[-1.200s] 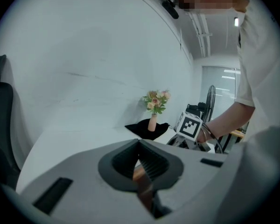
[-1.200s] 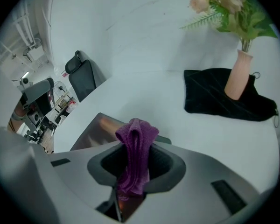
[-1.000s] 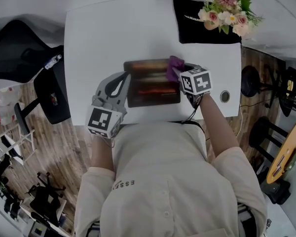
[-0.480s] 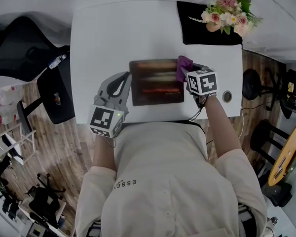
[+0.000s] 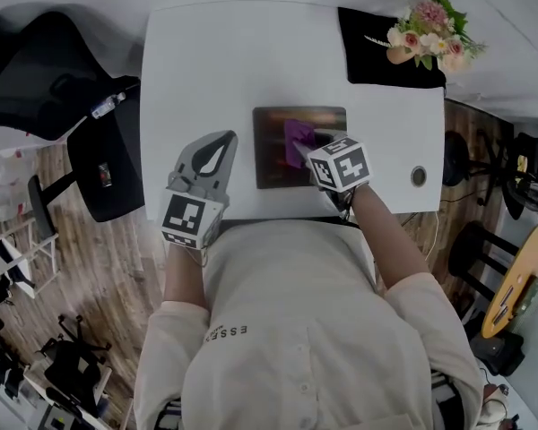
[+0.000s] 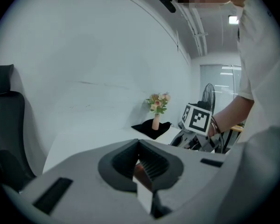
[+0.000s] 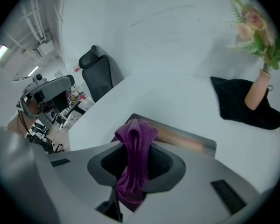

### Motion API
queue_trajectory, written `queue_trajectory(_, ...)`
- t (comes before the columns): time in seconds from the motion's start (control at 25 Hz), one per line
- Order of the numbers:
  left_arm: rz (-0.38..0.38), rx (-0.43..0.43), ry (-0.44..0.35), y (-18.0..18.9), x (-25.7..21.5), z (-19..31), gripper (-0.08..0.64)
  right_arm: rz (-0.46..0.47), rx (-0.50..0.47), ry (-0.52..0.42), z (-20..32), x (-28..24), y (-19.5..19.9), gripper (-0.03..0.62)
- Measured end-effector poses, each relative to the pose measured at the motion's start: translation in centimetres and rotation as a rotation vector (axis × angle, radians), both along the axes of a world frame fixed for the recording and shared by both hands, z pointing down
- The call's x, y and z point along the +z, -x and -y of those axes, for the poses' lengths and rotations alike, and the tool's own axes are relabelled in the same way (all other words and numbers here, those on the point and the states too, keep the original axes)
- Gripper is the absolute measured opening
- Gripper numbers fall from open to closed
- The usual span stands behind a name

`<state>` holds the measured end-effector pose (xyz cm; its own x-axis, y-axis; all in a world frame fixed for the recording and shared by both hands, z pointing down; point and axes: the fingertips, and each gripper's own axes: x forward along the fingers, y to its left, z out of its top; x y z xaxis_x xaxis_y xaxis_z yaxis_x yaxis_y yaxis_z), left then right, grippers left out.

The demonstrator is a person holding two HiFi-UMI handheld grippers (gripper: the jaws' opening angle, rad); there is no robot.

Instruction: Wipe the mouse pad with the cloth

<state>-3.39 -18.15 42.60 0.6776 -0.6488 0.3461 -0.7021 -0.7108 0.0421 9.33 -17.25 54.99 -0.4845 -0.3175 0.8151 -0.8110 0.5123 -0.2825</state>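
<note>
**On the white bench, a cloth pressed to the mouse pad**

Across the white bench (image 5: 206,61), which lies bare over most of its top, the dark mouse pad (image 5: 273,168) sits right of centre and nearer the front edge. The right tool (image 5: 316,149) reaches over the pad from the front, clenched on a purple cloth (image 7: 136,162). The cloth bunches up between the jaws, and its free end lies on the middle of the pad. The left tool (image 5: 217,141) rests on the bench near the front edge, to the left of the pad and apart from it. Its jaws are drawn together with nothing between them.

At the back right corner of the bench a black mat (image 5: 377,56) carries a slim vase of pink and cream flowers (image 5: 433,30). A small round fitting (image 5: 419,176) is set into the bench close to its right edge.

Round the bench the floor (image 5: 99,258) is wood plank. A black office chair (image 5: 36,70) stands off the left edge, and dark stools (image 5: 455,150) stand off the right edge. The wall beyond the back edge is plain white.
</note>
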Motion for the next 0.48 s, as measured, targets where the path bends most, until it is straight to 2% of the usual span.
queue_trajectory(0.28,0.02,-0.02,0.028,3.5,1.0,-0.6,0.0,0.045,-0.046,0.066,-0.5,1.6,6.2,0.104)
queue_trajectory(0.48,0.043,-0.028,0.036,5.2,1.3,-0.7,0.0,0.057,-0.046,0.101,-0.9,2.7,8.4,0.104)
